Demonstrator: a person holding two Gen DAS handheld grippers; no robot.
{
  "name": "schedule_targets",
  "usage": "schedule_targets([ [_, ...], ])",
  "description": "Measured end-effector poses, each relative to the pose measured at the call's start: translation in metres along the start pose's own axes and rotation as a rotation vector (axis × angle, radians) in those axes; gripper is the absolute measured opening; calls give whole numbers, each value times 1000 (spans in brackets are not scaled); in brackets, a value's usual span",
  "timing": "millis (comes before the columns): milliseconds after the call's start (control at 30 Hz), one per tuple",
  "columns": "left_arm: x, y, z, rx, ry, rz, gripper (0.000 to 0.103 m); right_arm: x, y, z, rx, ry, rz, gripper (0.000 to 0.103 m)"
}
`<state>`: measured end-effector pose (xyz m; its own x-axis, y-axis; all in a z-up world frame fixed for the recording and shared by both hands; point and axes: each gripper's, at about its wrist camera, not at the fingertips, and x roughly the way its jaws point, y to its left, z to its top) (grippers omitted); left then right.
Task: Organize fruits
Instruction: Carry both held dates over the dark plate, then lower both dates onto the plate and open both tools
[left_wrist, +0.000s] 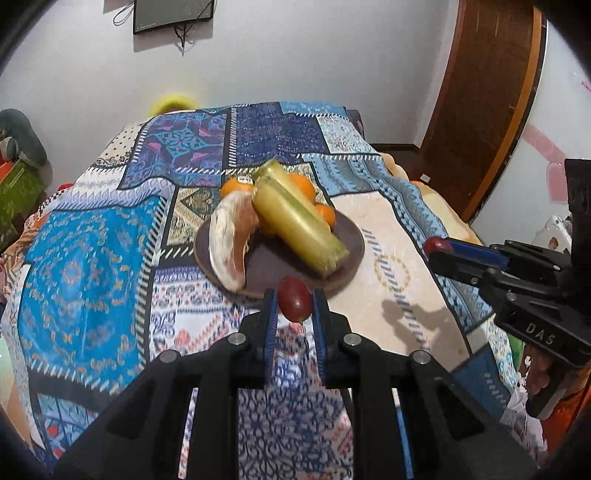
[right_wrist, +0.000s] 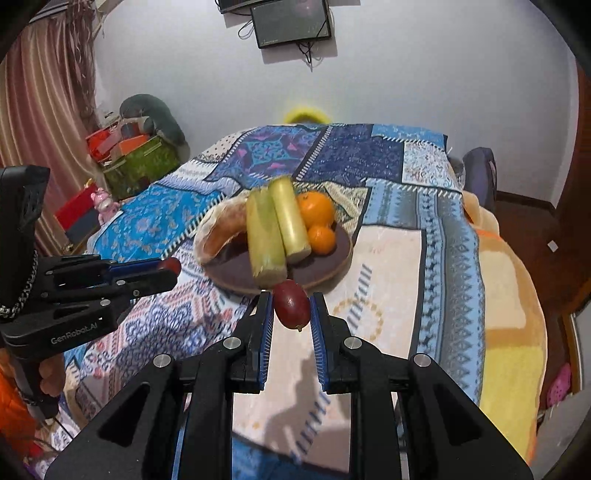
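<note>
Two claws each pinch a small red fruit, the left claw (left_wrist: 294, 301) and the right claw (right_wrist: 290, 304) hovering just short of the brown plate (right_wrist: 341, 254), so each should ease onto the bare near part before letting go.
</note>
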<state>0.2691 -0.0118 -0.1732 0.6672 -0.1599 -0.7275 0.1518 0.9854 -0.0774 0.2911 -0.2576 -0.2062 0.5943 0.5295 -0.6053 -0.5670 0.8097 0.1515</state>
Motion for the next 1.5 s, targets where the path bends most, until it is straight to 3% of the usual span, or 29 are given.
schedule_targets([
  [500,55,11,13,-19,43,-26,18,60,-9,14,9,30,18,18],
  [833,66,11,11,-18,57,-43,18,80,-16,11,52,60,20,19],
  [900,66,12,11,-22,57,-43,18,83,-16,11,51,71,15,23],
  [1200,33,15,9,-40,11,-24,18,61,-15,15,53,41,11,25],
  [1500,-50,9,15,-50,-139,28,18,-6,4,29,24,-75,-9,25],
])
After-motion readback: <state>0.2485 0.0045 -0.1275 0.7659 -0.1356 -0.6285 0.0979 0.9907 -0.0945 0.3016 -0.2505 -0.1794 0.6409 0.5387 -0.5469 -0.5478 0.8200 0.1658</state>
